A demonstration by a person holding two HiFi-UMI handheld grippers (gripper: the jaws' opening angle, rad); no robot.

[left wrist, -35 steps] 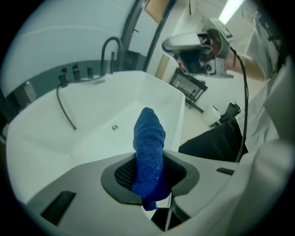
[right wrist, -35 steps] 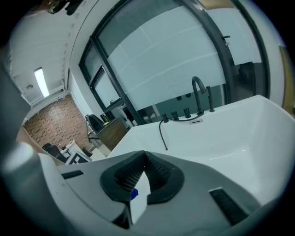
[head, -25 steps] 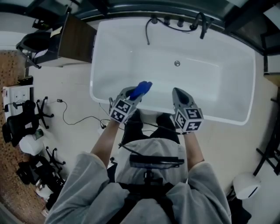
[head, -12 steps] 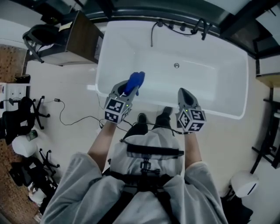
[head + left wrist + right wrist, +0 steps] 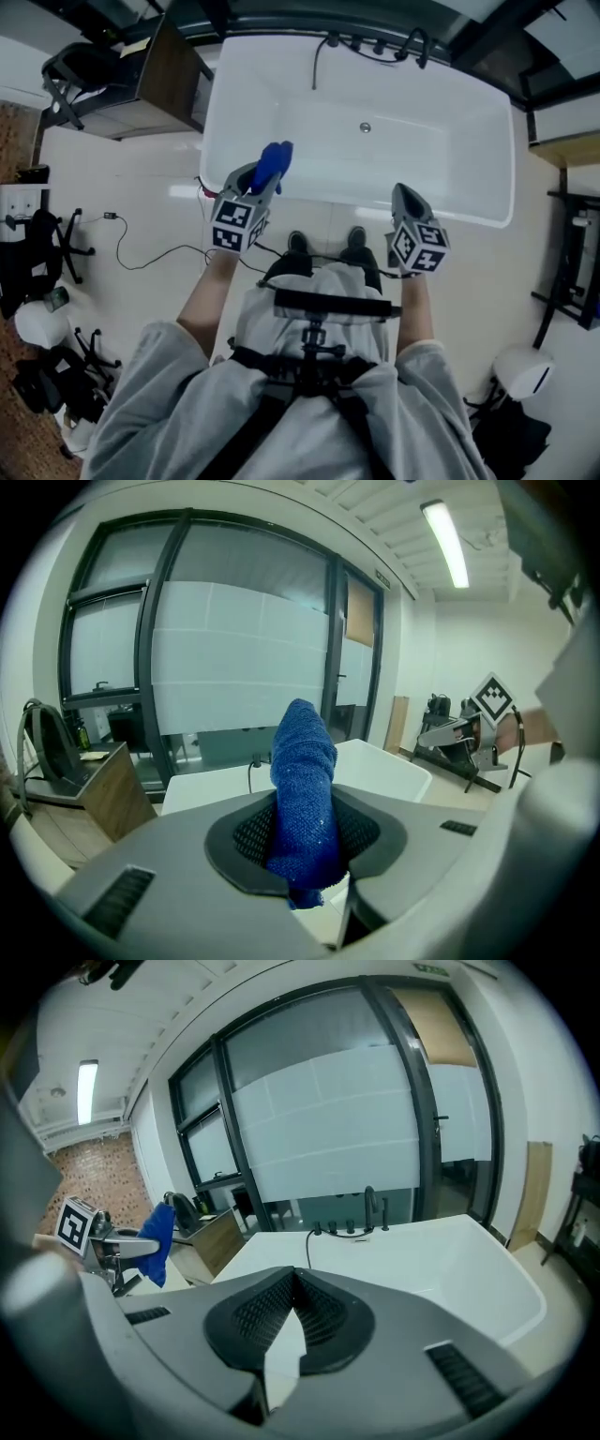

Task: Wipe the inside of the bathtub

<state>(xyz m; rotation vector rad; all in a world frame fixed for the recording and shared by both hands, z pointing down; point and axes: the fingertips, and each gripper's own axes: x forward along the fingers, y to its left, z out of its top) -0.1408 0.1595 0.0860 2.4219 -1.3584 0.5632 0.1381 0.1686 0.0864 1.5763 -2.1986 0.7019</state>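
Note:
The white bathtub (image 5: 487, 202) fills the top of the head view, dry and bare inside, with a drain (image 5: 365, 127) in its floor. My left gripper (image 5: 255, 180) hovers at the tub's near left rim, shut on a blue cloth (image 5: 273, 162) that sticks up out of the jaws. In the left gripper view the blue cloth (image 5: 302, 789) stands pinched in that gripper (image 5: 305, 841), with the tub (image 5: 384, 761) beyond. My right gripper (image 5: 404, 195) is held at the near rim further right, shut and with nothing in it (image 5: 292, 1283). The right gripper view also shows the tub (image 5: 441, 1260) and the cloth (image 5: 157, 1239).
Dark taps and a hose (image 5: 417, 47) sit on the tub's far rim. A wooden cabinet (image 5: 169, 80) stands left of the tub, next to a chair (image 5: 70, 70). A cable (image 5: 131, 253) trails on the floor at left. A shelf frame (image 5: 567, 272) stands at right.
The view has pulled back from the tub. Both grippers have drifted apart, the left one leftward with the cloth still in it, and now sit at the near rim.

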